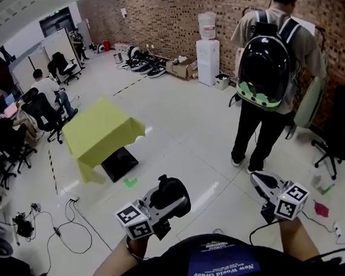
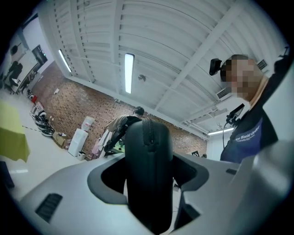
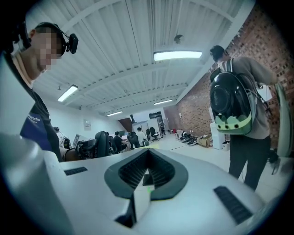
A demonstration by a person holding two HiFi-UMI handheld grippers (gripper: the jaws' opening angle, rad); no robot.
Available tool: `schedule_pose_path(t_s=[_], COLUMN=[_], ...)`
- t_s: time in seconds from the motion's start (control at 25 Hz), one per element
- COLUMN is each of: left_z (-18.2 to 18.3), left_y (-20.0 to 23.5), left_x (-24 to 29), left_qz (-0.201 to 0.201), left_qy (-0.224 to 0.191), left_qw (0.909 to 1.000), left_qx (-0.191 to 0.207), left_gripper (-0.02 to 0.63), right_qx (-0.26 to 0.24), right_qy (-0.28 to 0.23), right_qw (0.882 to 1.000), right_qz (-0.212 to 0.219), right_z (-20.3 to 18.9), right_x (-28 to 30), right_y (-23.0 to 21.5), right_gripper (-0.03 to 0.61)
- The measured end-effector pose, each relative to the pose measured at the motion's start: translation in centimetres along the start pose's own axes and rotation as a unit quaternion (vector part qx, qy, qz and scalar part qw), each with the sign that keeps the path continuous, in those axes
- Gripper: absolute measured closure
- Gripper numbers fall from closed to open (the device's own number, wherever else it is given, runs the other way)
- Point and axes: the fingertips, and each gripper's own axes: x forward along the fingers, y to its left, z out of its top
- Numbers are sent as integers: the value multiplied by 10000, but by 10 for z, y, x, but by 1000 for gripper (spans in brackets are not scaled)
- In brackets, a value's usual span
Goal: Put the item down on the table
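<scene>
Black zip case gripped in the left jaws, surface well off.

The left gripper (image 1: 164,205) has its jaws pinched on the flat sides of a black zippered case (image 2: 148,151). The case's long axis runs out along the jaws, zip seam towards the camera. It looks light, a semi-stiff and probably smooth shell, so the broad sides suit holding. The right gripper (image 3: 146,176) has its jaws closed on nothing. The yellow-clothed surface (image 1: 99,132) stands well apart, ahead-left.

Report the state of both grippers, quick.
Left gripper: shut on the black zippered case.
Right gripper: shut, nothing between its fingers.
</scene>
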Motion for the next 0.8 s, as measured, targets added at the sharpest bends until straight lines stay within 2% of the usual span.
schedule_pose_path(t_s=[0.2, 0.32, 0.48, 0.64, 0.8], left_z=[12, 33, 54, 68, 80], left_y=[58, 96, 143, 190, 234], left_x=[30, 66, 107, 138, 172], left_qz=[237, 468, 792, 1104, 1169], left_qy=[13, -189, -463, -420, -367], left_qw=[9997, 9987, 9958, 9928, 9923], left_qx=[48, 64, 39, 211, 201], left_gripper=[327, 327, 327, 327, 327], right_qx=[1, -186, -176, -375, -373], right_qy=[17, 91, 266, 304, 317], right_qw=[9994, 9974, 9936, 9880, 9857], right_qz=[352, 689, 1088, 1465, 1610], right_z=[11, 22, 34, 55, 67], right_x=[64, 111, 165, 214, 261], right_y=[-48, -94, -149, -184, -220], right_gripper=[591, 591, 591, 591, 591])
